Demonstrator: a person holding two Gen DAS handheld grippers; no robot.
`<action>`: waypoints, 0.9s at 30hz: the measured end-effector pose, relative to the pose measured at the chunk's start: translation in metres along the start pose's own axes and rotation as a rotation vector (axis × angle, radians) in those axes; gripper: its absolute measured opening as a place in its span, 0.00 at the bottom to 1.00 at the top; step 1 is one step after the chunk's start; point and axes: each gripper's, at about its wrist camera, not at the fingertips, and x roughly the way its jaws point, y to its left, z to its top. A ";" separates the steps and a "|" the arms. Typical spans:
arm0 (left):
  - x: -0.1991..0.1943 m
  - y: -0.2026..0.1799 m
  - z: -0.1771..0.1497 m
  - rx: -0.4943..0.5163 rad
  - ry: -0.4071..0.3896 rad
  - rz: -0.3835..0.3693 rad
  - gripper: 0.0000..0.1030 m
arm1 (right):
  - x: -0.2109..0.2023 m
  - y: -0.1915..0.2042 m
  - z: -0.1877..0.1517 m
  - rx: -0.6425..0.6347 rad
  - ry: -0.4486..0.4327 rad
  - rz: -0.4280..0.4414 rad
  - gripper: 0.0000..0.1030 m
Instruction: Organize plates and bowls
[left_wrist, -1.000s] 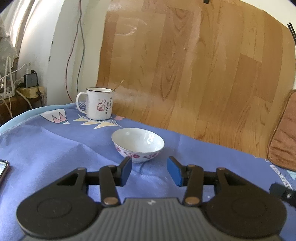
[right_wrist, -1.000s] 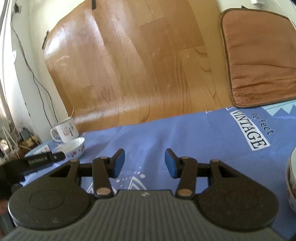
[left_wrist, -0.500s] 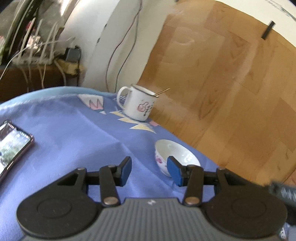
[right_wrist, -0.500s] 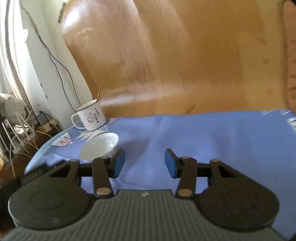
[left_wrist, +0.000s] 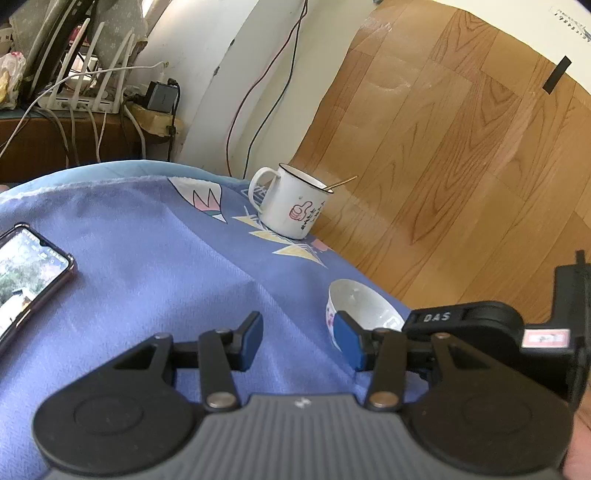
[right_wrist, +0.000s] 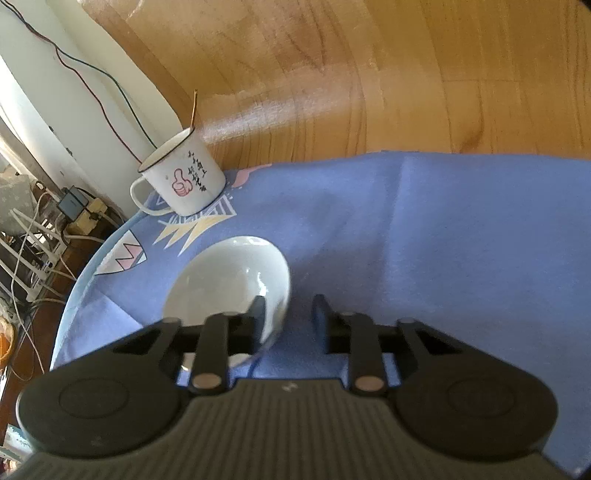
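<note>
Right gripper (right_wrist: 284, 317): mine, fingers spread moderately wide, holding nothing; the left finger sits inside the bowl's near wall, the right finger outside it, so the rim lies between them, not yet clamped.
Left gripper (left_wrist: 299, 341): mine, fingers wide apart and empty, hovering over bare cloth with the bowl just beyond its right pad.
Bowl (right_wrist: 229, 277): white, upright, empty, floral band on the outer wall seen from the left wrist; stands on the cloth near the table's far edge.
Tablecloth (right_wrist: 443, 240): blue, printed with pennants, creased.
Phone (left_wrist: 26, 273): screen lit, flat on the cloth at far left, well apart from the bowl.
Mug (right_wrist: 183, 181): white enamel, thumbs-up print, thin stick inside; behind the bowl at the cloth's edge, apart from it.
Floor (left_wrist: 461, 166): wood planks beyond the table.
Step in hand: I judge this the approach to grasp the bowl by its rim.
Next move: close the right fingers squarely on the wall, then lift level; thin glazed rim may slip or tip.
</note>
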 end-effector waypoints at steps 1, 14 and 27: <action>0.000 0.000 0.000 0.001 -0.001 -0.001 0.42 | 0.001 0.000 0.001 0.003 0.011 0.007 0.14; 0.002 -0.004 0.000 0.032 -0.018 0.018 0.42 | -0.060 -0.033 -0.019 0.091 0.085 0.037 0.09; -0.024 -0.046 -0.026 0.243 0.140 -0.255 0.42 | -0.178 -0.108 -0.084 0.269 0.075 0.034 0.09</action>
